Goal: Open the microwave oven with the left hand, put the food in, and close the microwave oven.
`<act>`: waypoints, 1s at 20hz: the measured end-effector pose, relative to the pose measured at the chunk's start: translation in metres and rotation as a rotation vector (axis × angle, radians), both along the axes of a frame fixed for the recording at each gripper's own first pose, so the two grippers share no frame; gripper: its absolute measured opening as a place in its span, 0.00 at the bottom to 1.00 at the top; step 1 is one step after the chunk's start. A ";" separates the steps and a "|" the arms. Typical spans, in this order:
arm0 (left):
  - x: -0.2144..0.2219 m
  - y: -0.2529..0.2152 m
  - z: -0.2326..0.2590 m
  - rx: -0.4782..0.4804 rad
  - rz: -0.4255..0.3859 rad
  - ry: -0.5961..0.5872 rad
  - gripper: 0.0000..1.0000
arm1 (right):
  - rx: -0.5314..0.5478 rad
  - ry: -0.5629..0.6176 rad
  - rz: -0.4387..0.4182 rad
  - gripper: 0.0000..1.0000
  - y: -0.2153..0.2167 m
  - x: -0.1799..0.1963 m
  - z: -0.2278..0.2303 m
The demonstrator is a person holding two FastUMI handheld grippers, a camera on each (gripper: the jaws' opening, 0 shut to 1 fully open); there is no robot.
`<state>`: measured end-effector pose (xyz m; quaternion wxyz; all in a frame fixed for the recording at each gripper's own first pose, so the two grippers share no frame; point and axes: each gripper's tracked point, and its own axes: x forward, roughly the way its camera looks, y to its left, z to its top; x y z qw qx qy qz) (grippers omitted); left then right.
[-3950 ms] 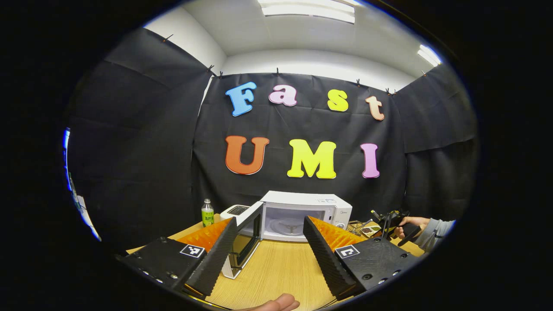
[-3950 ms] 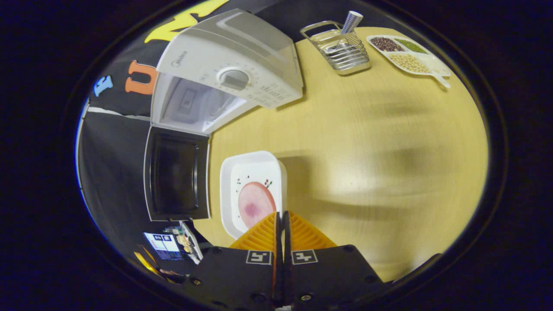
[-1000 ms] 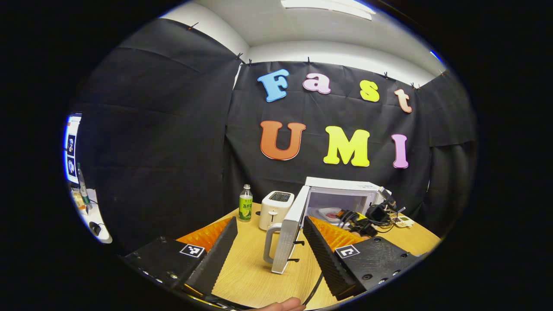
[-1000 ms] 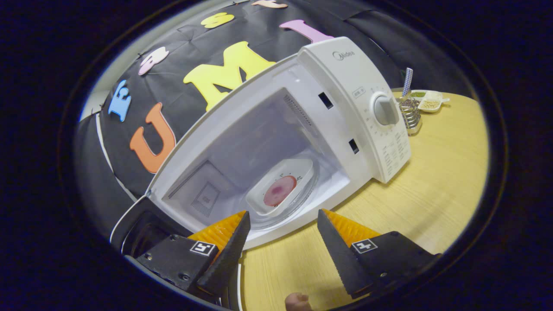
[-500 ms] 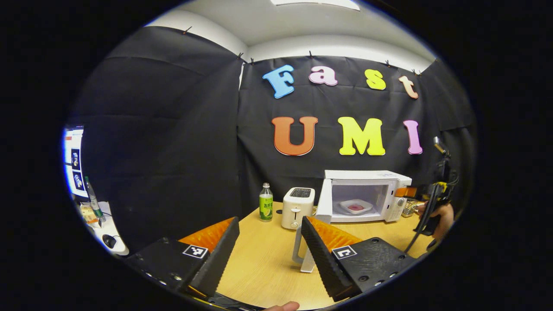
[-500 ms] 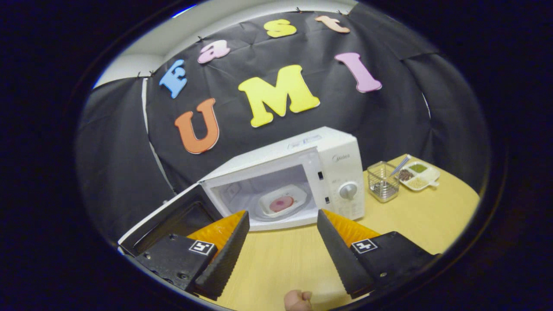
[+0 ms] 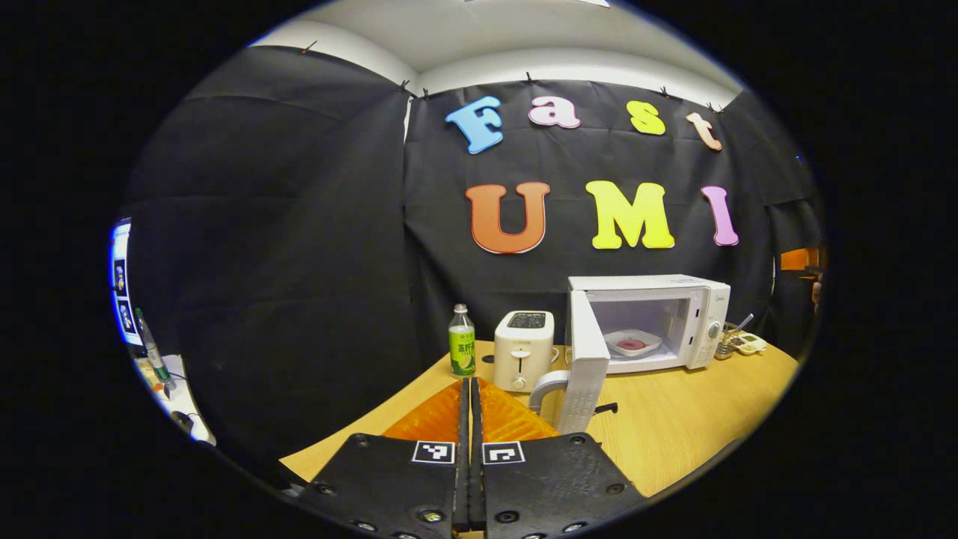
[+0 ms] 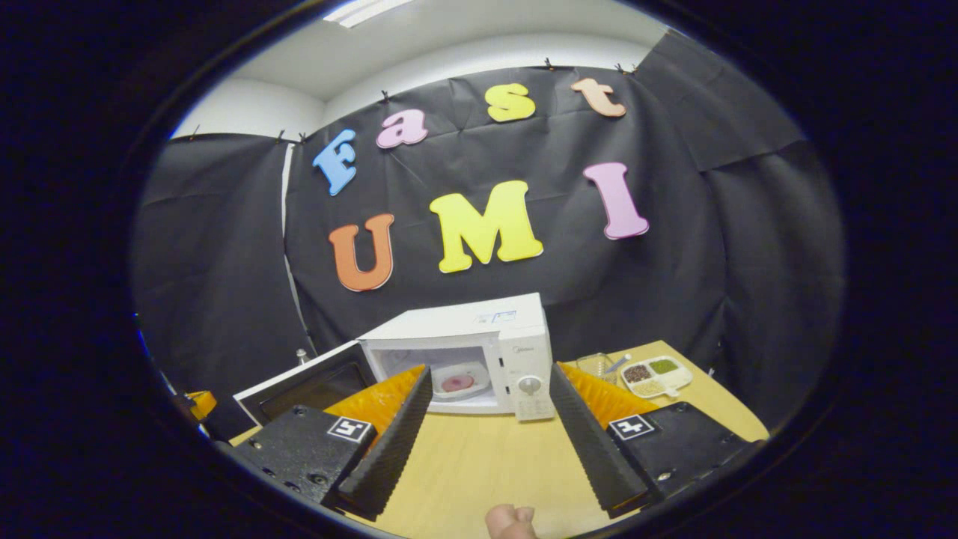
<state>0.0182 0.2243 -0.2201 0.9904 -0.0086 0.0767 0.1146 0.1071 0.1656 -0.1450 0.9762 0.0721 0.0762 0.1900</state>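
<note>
The white microwave [image 7: 673, 296] stands at the back of the wooden table [image 7: 673, 419] with its door [image 7: 587, 359] swung open to the left, handle [image 7: 545, 385] toward me. Inside it lies the white plate with a pink slice of food [image 7: 632, 343]. My left gripper [image 7: 470, 385] is shut with nothing between its fingers, low over the table, short of the door and left of it. In the right gripper view the microwave [image 8: 516, 329], its open door [image 8: 303, 389] and the plate of food [image 8: 458, 382] lie ahead. My right gripper [image 8: 486, 393] is open and empty, well back from the oven.
A white toaster [image 7: 524, 348] and a green-labelled bottle [image 7: 462, 350] stand left of the door. Right of the microwave are a wire rack [image 8: 599, 365] and a divided tray of beans [image 8: 655, 376]. A fingertip [image 8: 509, 520] shows at the bottom edge.
The right gripper set the plate in the microwave, opened and drew back. Over the last half second the left gripper's fingers went from open to shut and it shifted left of the door.
</note>
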 end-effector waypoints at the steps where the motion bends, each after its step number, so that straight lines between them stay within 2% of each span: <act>1: 0.001 0.002 -0.005 -0.009 0.007 -0.002 0.00 | -0.014 -0.009 0.001 0.89 -0.009 -0.007 0.002; 2: 0.006 0.003 -0.013 -0.026 0.001 0.011 0.00 | -0.022 -0.015 0.001 1.00 -0.016 -0.015 0.005; 3: 0.011 0.004 -0.020 -0.038 0.000 0.020 0.00 | -0.024 -0.021 -0.003 0.90 -0.023 -0.020 0.008; 4: 0.016 0.005 -0.025 -0.051 -0.007 0.021 0.00 | -0.026 -0.027 -0.007 1.00 -0.031 -0.028 0.010; 6: 0.028 0.003 -0.037 -0.072 -0.027 0.027 0.00 | -0.031 -0.038 -0.027 1.00 -0.046 -0.039 0.015; 7: 0.035 0.002 -0.044 -0.079 -0.037 0.035 0.00 | -0.038 -0.047 -0.038 0.90 -0.053 -0.045 0.018; 8: 0.041 0.001 -0.049 -0.088 -0.047 0.041 0.00 | -0.047 -0.052 -0.049 1.00 -0.061 -0.051 0.019; 13: 0.058 -0.017 -0.060 -0.117 -0.120 0.038 0.00 | -0.059 -0.085 -0.125 1.00 -0.101 -0.090 0.044; 15: 0.064 -0.020 -0.058 -0.088 -0.126 0.028 0.00 | -0.055 -0.114 -0.157 1.00 -0.115 -0.107 0.055; 16: 0.065 -0.025 -0.056 -0.081 -0.130 0.027 0.00 | -0.062 -0.124 -0.158 0.90 -0.116 -0.114 0.058; 17: 0.065 -0.031 -0.053 -0.079 -0.146 0.013 0.10 | -0.071 -0.132 -0.145 0.90 -0.115 -0.122 0.061; 18: 0.064 -0.037 -0.049 -0.084 -0.161 -0.001 0.00 | -0.080 -0.142 -0.133 0.90 -0.114 -0.129 0.063; 20: 0.067 -0.054 -0.047 -0.096 -0.187 -0.010 0.00 | -0.084 -0.171 -0.115 0.90 -0.115 -0.145 0.071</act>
